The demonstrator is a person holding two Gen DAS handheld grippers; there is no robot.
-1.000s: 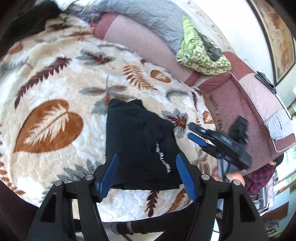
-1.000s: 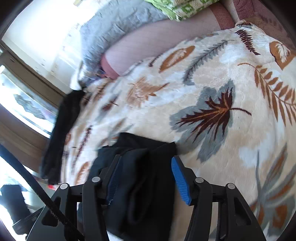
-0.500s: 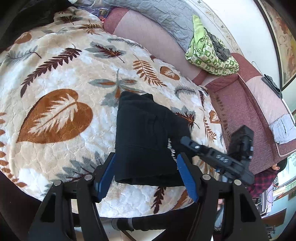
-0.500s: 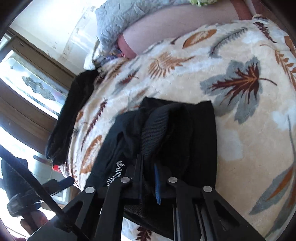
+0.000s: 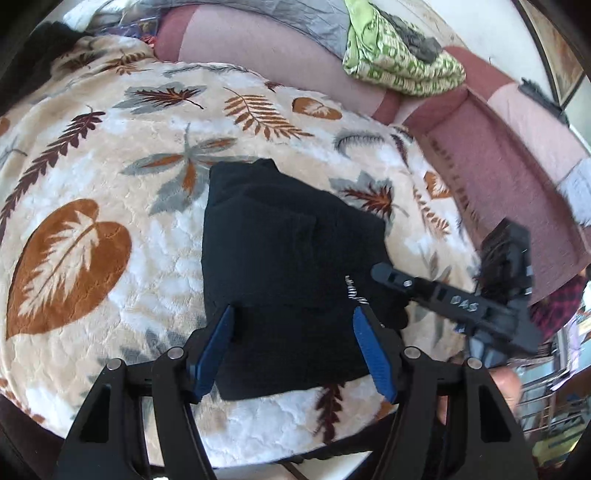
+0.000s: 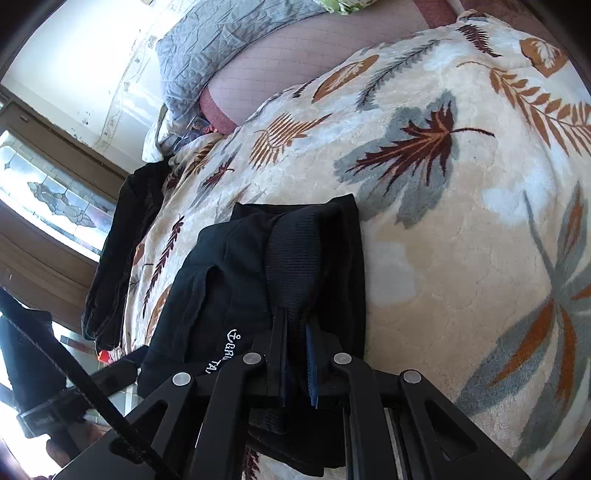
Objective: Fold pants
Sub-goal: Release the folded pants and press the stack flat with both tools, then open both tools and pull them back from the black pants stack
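Black pants (image 5: 280,258) lie folded into a compact rectangle on a leaf-patterned blanket (image 5: 92,184). My left gripper (image 5: 295,332) is open, its blue pads straddling the near edge of the pants without gripping. My right gripper (image 5: 380,273) reaches in from the right and is shut on the pants' right edge near white lettering (image 5: 352,291). In the right wrist view the right gripper (image 6: 295,332) pinches a ribbed fold of the pants (image 6: 258,266), with the lettering (image 6: 225,350) just to the left.
A pink sofa back (image 5: 277,55) with a grey quilt (image 5: 295,18) and a green patterned bundle (image 5: 399,62) runs behind the blanket. Another dark garment (image 6: 118,258) lies at the blanket's far edge by a window (image 6: 55,199).
My right gripper has closed from open onto the right edge of the pants. The left gripper stays open over the near edge and has shifted slightly closer.
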